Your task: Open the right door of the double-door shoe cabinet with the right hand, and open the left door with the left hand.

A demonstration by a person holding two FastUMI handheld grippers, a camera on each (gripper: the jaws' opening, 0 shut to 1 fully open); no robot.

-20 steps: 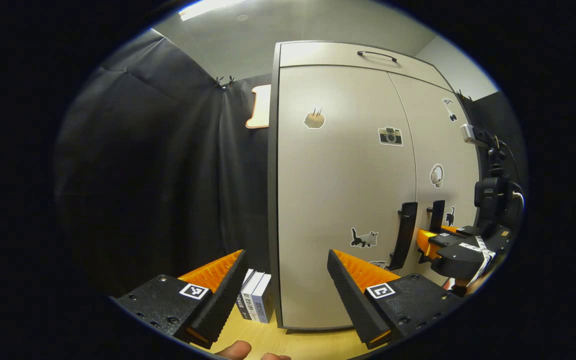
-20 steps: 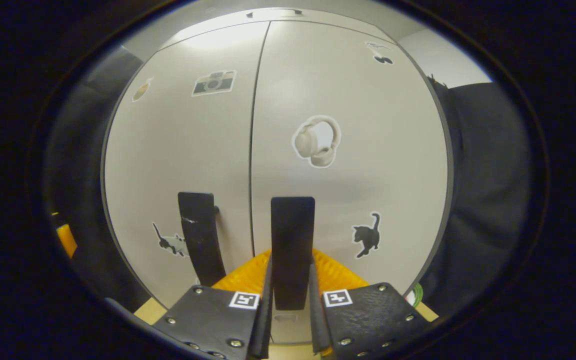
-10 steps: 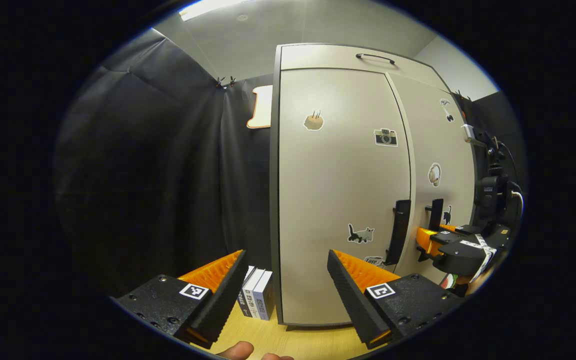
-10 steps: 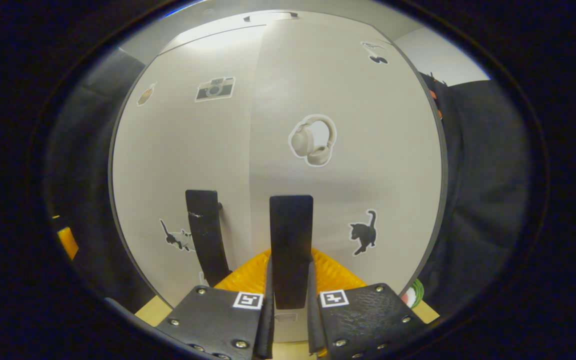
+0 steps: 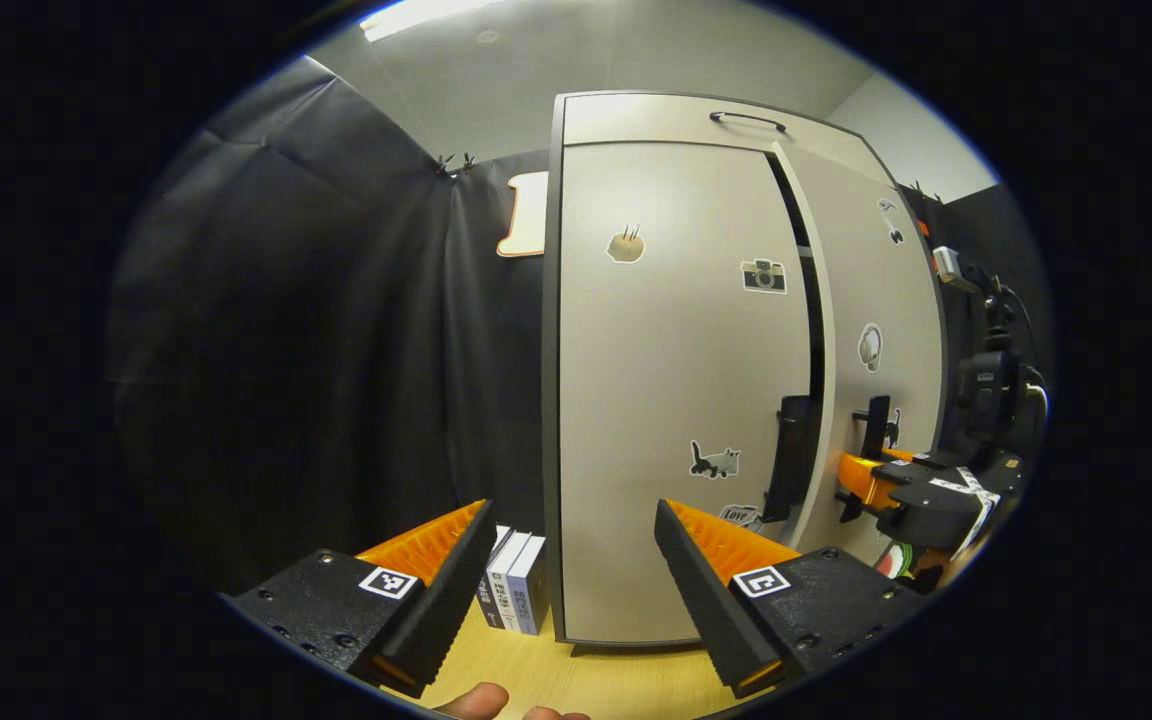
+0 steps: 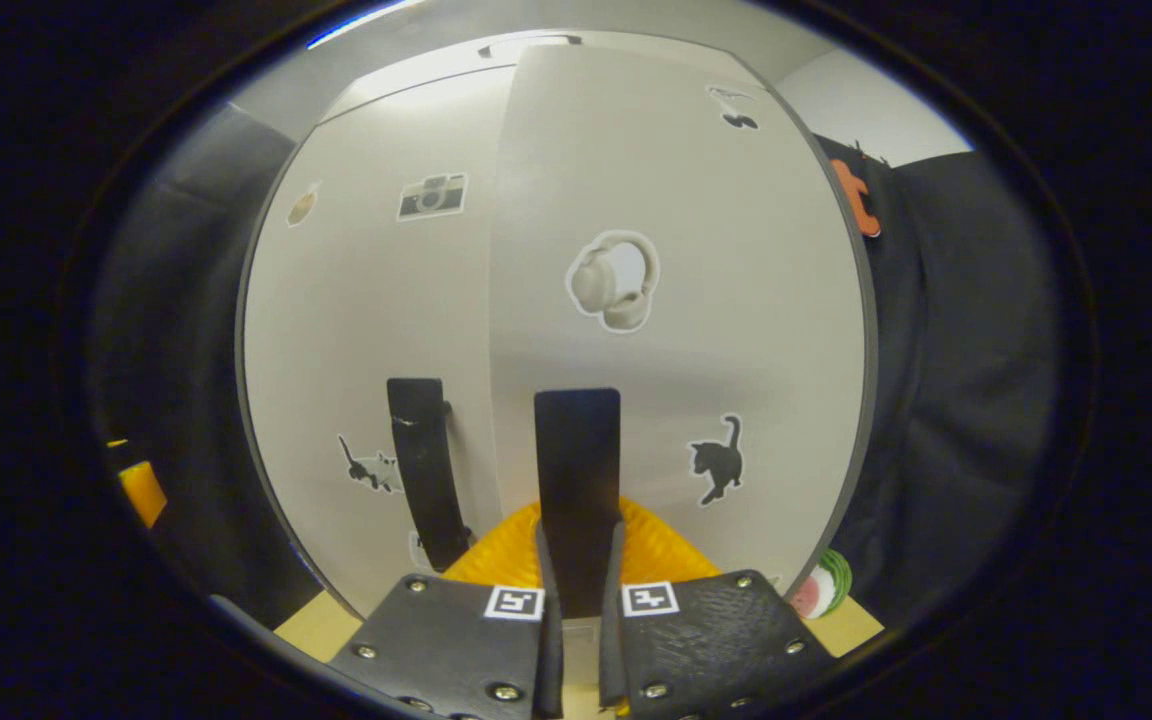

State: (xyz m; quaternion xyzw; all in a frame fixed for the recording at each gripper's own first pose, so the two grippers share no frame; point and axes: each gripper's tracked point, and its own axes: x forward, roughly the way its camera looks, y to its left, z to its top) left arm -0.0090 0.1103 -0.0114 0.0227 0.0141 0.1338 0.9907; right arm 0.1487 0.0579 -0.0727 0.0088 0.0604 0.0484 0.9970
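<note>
Right tool (image 6: pixel 576 600) clamps the flat, matte right door handle (image 6: pixel 577 480).

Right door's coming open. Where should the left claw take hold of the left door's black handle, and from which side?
Grip the left door's black vertical bar handle at mid-height, coming straight at the door front with the open left claw straddling its width. The bar is upright and stands off the beige left door.

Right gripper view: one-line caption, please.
Right gripper shut on the right door handle, door ajar.
</note>
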